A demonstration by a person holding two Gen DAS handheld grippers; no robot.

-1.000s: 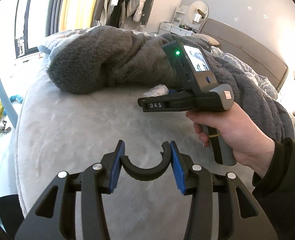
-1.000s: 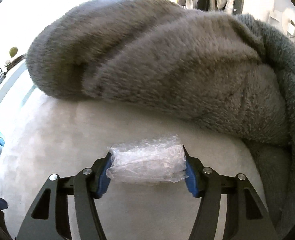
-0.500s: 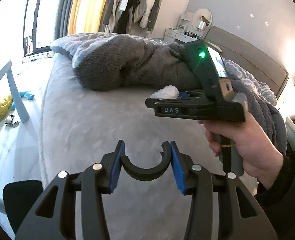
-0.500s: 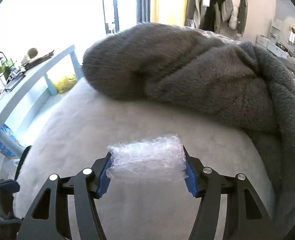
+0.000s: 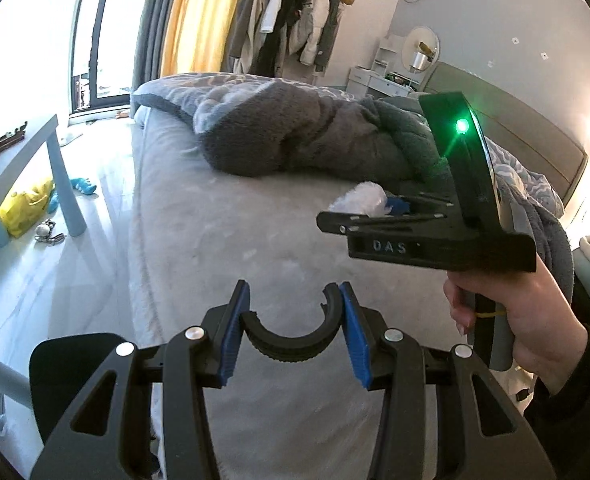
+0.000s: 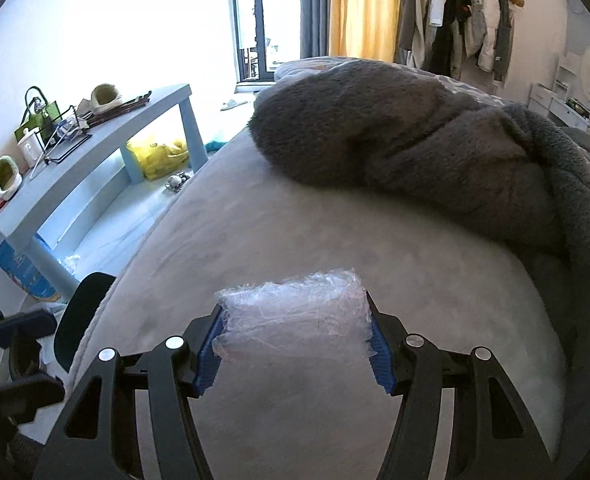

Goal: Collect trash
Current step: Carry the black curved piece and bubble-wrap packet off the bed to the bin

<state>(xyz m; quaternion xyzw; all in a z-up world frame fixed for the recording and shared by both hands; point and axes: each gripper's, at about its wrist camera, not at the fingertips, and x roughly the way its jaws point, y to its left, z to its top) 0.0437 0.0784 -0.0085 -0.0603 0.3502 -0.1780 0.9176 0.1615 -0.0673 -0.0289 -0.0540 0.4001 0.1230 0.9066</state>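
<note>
My right gripper [image 6: 293,328] is shut on a crumpled clear plastic wrapper [image 6: 295,320] and holds it above the grey bed [image 6: 335,232]. The left wrist view shows the same gripper [image 5: 369,208] from the side, with the wrapper [image 5: 359,198] white at its tip. My left gripper [image 5: 293,324] is shut on a black curved plastic piece [image 5: 291,340], a broken half ring, held between the blue pads above the bed [image 5: 215,232].
A rumpled dark grey fleece blanket [image 6: 415,140] lies across the far part of the bed. A light blue table [image 6: 95,148] with clutter stands left, with a yellow bag [image 6: 159,156] on the floor under it. A dark chair back [image 5: 75,372] is at lower left.
Both grippers have pulled back and risen from the blanket, so more of the bed, floor and table shows. Each still holds its item.
</note>
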